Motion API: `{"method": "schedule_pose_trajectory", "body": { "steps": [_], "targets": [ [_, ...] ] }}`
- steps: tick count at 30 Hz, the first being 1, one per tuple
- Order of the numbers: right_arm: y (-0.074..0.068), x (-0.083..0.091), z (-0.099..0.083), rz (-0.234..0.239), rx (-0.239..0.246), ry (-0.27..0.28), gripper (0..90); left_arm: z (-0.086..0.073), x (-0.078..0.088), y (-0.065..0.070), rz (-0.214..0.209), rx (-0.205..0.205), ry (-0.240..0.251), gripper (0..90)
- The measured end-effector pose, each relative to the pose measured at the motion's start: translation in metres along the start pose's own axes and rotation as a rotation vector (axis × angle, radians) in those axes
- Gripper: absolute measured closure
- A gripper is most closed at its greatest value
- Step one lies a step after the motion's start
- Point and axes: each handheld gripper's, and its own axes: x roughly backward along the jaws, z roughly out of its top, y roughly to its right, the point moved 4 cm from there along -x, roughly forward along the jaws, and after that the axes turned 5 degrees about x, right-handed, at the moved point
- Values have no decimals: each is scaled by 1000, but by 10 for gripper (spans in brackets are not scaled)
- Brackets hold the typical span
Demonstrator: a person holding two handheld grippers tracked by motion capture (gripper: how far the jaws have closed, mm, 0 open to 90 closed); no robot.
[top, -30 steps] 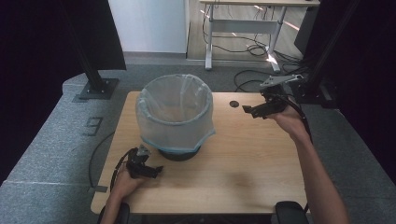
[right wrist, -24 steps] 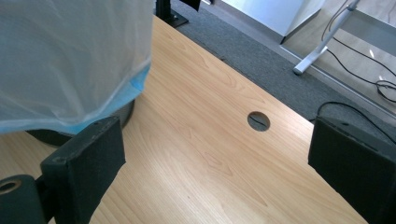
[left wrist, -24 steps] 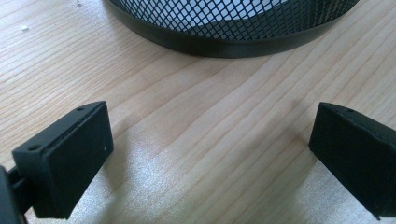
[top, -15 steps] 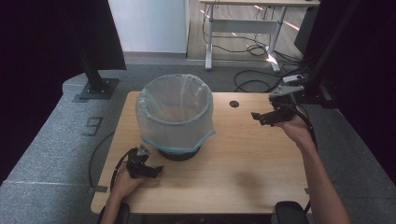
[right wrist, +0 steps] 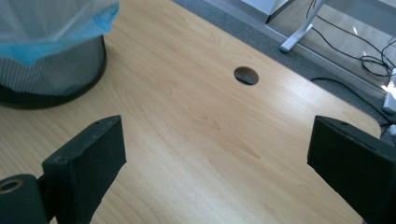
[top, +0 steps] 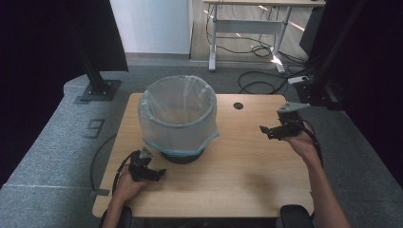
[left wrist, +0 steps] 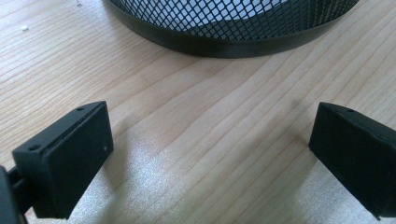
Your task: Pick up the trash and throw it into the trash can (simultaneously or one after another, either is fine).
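A black wire-mesh bin [top: 179, 154] lined with a translucent plastic bag with a blue hem [top: 177, 114] stands on the left-centre of the light wooden bench [top: 237, 166]. The left gripper [top: 159, 173] rests on the bench just beside the bin's base, jaws wide apart and empty. The right gripper [top: 264, 130] hovers well apart at the bench's right side, jaws spread, holding nothing.
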Motion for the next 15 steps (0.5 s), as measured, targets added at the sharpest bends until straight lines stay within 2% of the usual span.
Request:
{"method": "schedule_pose_trajectory", "body": {
  "steps": [5,15],
  "targets": [
    [-4,-8,-22,1,-16,-15,38,0,0,0,0,0,0,0],
    [-19,-31,-71,3,-19,-82,38,0,0,0,0,0,0,0]
  ]
}}
